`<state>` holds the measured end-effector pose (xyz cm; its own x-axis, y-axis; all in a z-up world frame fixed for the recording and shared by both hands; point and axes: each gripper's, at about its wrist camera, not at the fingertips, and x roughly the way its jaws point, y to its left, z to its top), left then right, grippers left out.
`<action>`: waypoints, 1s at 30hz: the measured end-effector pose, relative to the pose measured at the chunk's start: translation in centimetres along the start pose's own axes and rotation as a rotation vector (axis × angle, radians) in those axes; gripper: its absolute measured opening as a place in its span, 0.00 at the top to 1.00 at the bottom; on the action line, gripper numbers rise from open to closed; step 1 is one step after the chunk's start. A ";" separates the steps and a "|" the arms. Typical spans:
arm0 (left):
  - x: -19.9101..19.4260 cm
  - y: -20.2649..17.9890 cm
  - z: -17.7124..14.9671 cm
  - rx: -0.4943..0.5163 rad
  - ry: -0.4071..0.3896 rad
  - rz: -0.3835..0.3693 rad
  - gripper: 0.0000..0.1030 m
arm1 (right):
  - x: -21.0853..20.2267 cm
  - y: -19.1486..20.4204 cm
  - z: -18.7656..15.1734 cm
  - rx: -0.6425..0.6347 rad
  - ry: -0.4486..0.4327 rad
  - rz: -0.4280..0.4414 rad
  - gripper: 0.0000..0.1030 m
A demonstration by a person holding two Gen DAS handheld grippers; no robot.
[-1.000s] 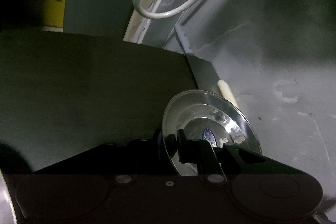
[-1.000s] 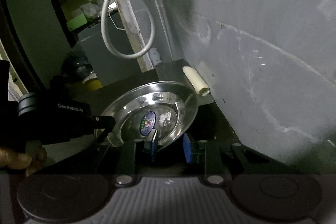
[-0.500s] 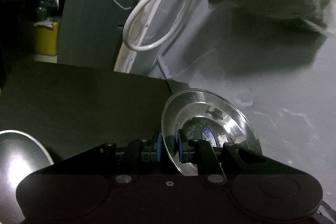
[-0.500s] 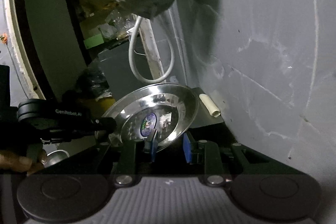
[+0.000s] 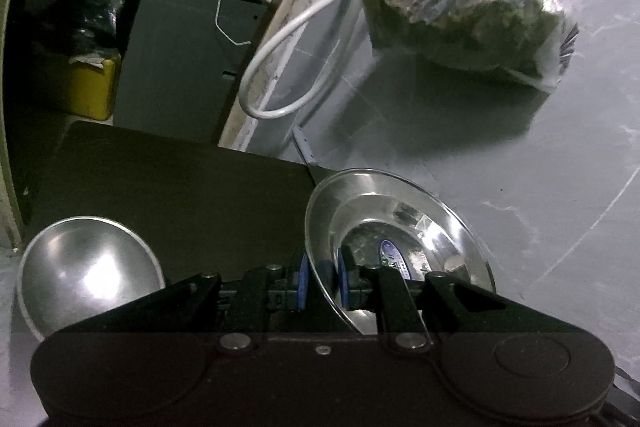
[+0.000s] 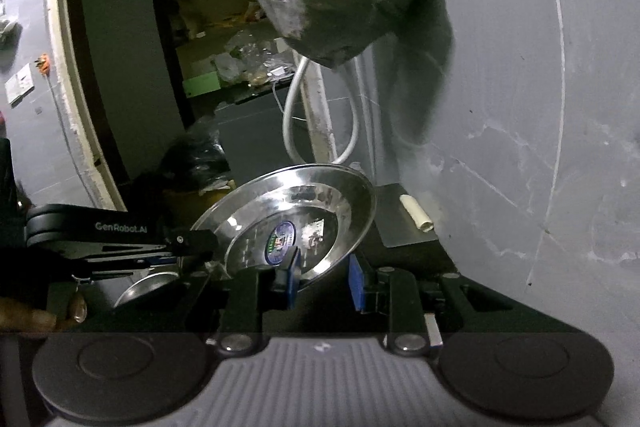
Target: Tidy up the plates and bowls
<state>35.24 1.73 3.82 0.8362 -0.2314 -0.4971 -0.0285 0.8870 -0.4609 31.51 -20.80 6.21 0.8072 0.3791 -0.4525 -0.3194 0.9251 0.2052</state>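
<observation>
Pretty dark here, and the sticker on the steel plate (image 5: 396,227) is too blurry to read. Your left tool (image 5: 320,277) is pinching the plate's rim, holding it tilted above the dark surface (image 5: 180,195). Your right tool (image 6: 322,277) straddles the opposite rim, pads spread. A bowl (image 5: 86,269) sits lower left, partly cut off.

We cannot read the small sticker (image 6: 281,237) on the plate (image 6: 320,195). Our left gripper (image 5: 322,281) body covers the plate's lower rim, and the bowl (image 5: 80,267) is partly hidden behind it.
</observation>
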 end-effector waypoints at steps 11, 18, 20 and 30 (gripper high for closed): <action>-6.1 1.3 -3.6 0.000 -0.026 0.038 0.84 | -3.1 2.1 -2.1 -0.026 0.043 0.091 0.73; -7.5 2.4 -7.0 -0.018 0.055 0.067 0.83 | -4.7 2.7 -4.9 -0.031 0.127 0.100 0.73; -7.8 2.6 -7.8 -0.013 0.081 0.076 0.83 | -5.2 2.8 -5.8 -0.022 0.151 0.100 0.73; -9.2 4.3 -11.0 -0.032 0.181 0.117 0.81 | -6.3 3.8 -8.8 -0.024 0.261 0.122 0.73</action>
<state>21.38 3.29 -1.70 0.7143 -0.1981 -0.6712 -0.1394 0.8995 -0.4140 20.85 -19.48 2.16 0.6079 0.4776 -0.6344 -0.4205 0.8713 0.2530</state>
